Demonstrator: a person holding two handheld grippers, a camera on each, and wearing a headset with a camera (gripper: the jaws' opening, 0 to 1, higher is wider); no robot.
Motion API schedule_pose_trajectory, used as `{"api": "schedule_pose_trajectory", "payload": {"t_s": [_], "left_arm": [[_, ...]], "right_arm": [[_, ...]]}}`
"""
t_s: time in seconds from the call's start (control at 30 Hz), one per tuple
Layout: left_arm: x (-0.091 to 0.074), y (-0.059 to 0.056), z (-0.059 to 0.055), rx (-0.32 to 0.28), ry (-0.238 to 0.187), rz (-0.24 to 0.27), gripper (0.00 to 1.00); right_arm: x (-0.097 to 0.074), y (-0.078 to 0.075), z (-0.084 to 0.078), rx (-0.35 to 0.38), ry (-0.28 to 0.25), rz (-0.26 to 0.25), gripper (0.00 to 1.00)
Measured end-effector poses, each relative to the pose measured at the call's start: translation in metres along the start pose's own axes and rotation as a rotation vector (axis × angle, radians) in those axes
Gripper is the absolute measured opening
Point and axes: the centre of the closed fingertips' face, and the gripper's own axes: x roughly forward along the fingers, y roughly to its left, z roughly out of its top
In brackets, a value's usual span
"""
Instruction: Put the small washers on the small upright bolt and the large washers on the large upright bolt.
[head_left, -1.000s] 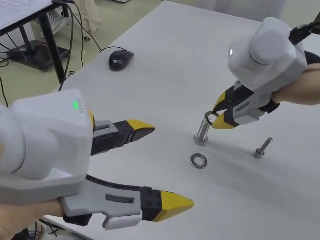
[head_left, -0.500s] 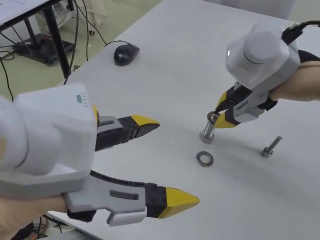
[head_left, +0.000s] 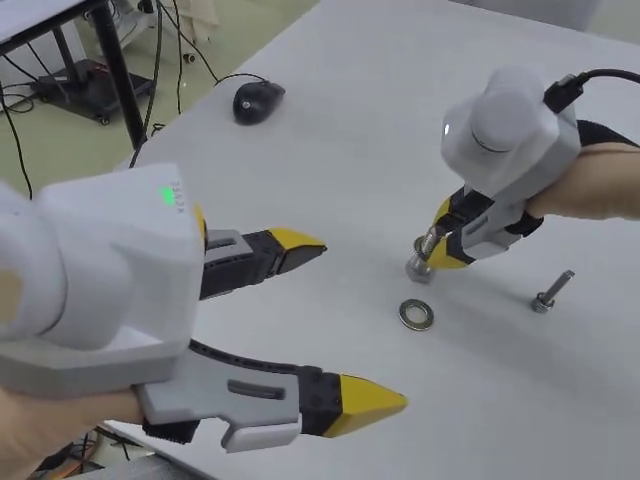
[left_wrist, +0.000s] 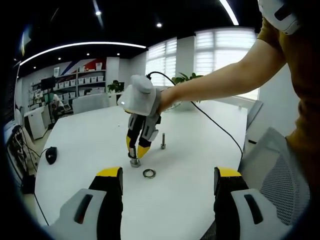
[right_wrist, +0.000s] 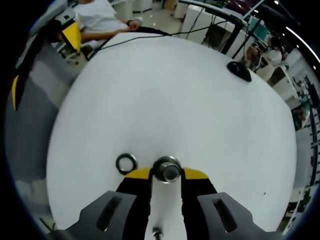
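Note:
The large bolt (head_left: 419, 263) stands upright on the white table (head_left: 360, 150). My right gripper (head_left: 436, 247) is at its top, shut on a large washer (right_wrist: 167, 170) that rings the bolt's end. From the left gripper view, the right gripper (left_wrist: 135, 149) comes down onto the large bolt (left_wrist: 135, 162). A loose washer (head_left: 416, 315) lies flat just in front of the bolt, also seen as the washer (right_wrist: 126, 163) beside the jaws. The small bolt (head_left: 552, 290) stands to the right. My left gripper (head_left: 350, 325) hovers open near the front edge, nothing between its fingers.
A black computer mouse (head_left: 259, 100) lies at the table's far left, near the edge. Beyond that edge are cables and a desk frame (head_left: 110, 60) on the floor. A grey chair (left_wrist: 280, 165) stands by the table's right side.
The right gripper has come down with the washer, from just above the large bolt's top onto it. The left gripper stays open; the head camera has shifted.

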Motion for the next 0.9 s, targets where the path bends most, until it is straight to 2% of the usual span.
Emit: {"api": "schedule_pose_trajectory", "payload": {"t_s": [0.47,0.67,0.8,0.9], "left_arm": [[0.001,0.000,0.000,-0.004,-0.008,-0.003,0.74],[0.001,0.002,0.000,-0.006,-0.010,0.000,0.74],[0.001,0.003,-0.001,-0.003,-0.009,0.000,0.74],[0.001,0.003,0.000,-0.004,-0.012,0.001,0.74]], "right_arm": [[0.023,-0.002,-0.005,0.040,0.015,0.019,0.23],[0.024,0.001,-0.005,0.018,0.007,0.021,0.24],[0.025,0.004,-0.008,0.023,0.015,0.020,0.24],[0.020,0.004,-0.008,0.041,-0.001,0.016,0.24]]}}
